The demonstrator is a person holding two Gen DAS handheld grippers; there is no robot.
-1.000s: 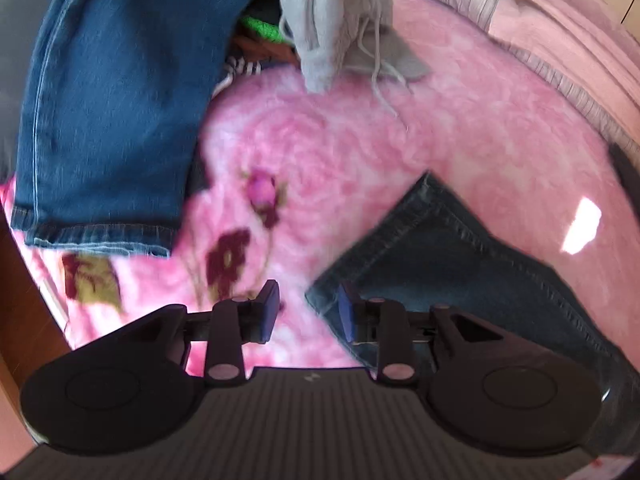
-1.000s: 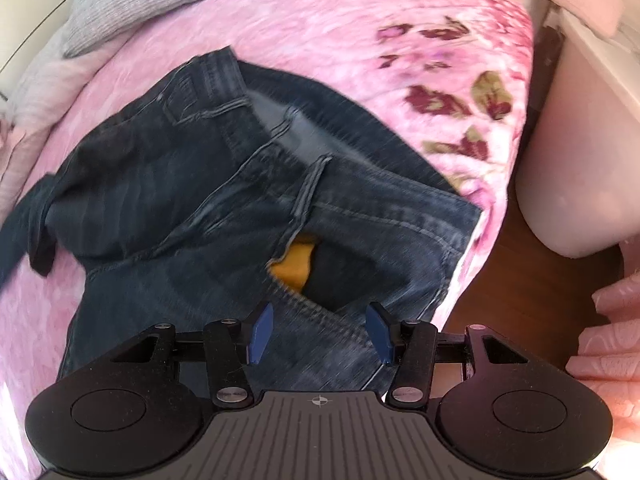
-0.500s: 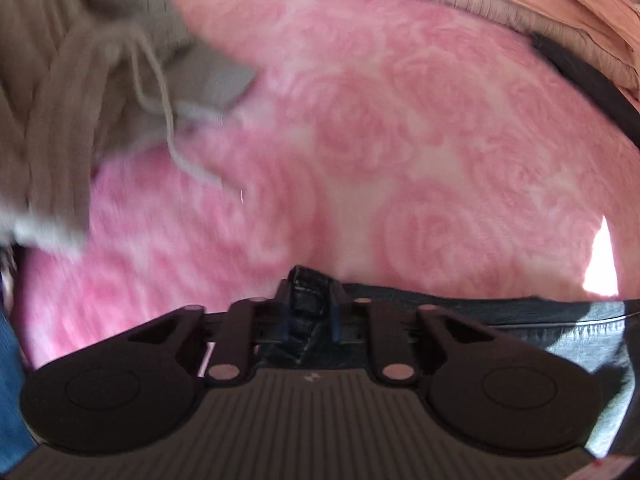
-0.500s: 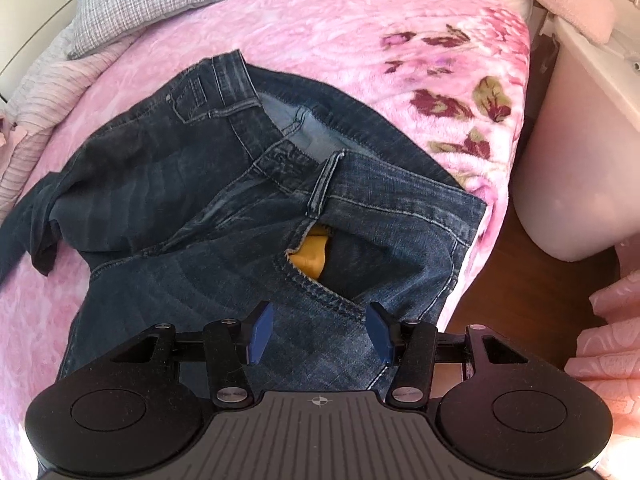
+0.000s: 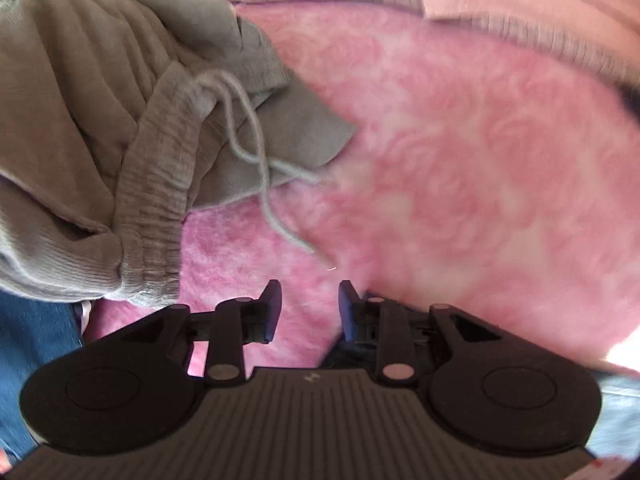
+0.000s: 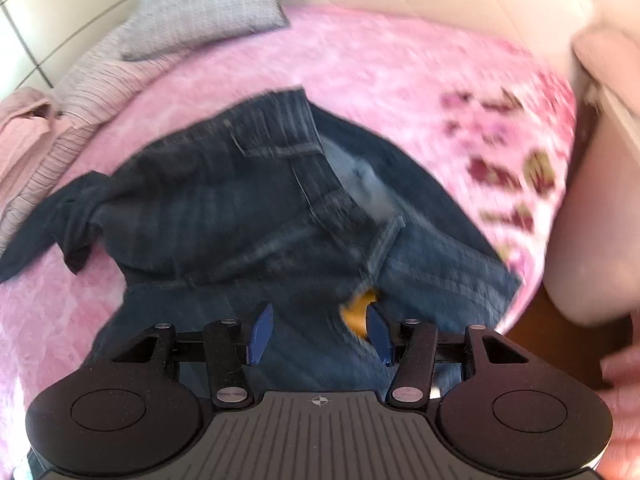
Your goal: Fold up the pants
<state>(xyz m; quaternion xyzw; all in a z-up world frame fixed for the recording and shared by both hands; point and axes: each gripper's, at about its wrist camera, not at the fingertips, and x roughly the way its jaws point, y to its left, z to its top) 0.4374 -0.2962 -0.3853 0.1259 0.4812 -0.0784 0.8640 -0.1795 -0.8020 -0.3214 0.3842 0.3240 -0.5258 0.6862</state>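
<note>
Left wrist view: my left gripper (image 5: 308, 306) has just been opening; its jaws stand apart over the fuzzy pink blanket (image 5: 460, 168) with nothing between them, a dark denim edge under the right finger. The crumpled grey drawstring pants (image 5: 120, 120) lie close and could snag.

Right wrist view: my right gripper (image 6: 316, 334) hangs spread above the rumpled dark blue jeans (image 6: 248, 216). Closing here might catch one layer only.

Fluffy pink blanket (image 5: 460, 160) covers bed. Grey pants with string (image 5: 120, 120) lie bunched at its left. Grey pillow (image 6: 208, 4) sits at far end, striped cloth (image 6: 80, 96) just beside it. Dark red flowers (image 6: 508, 160) on blanket's right.
</note>
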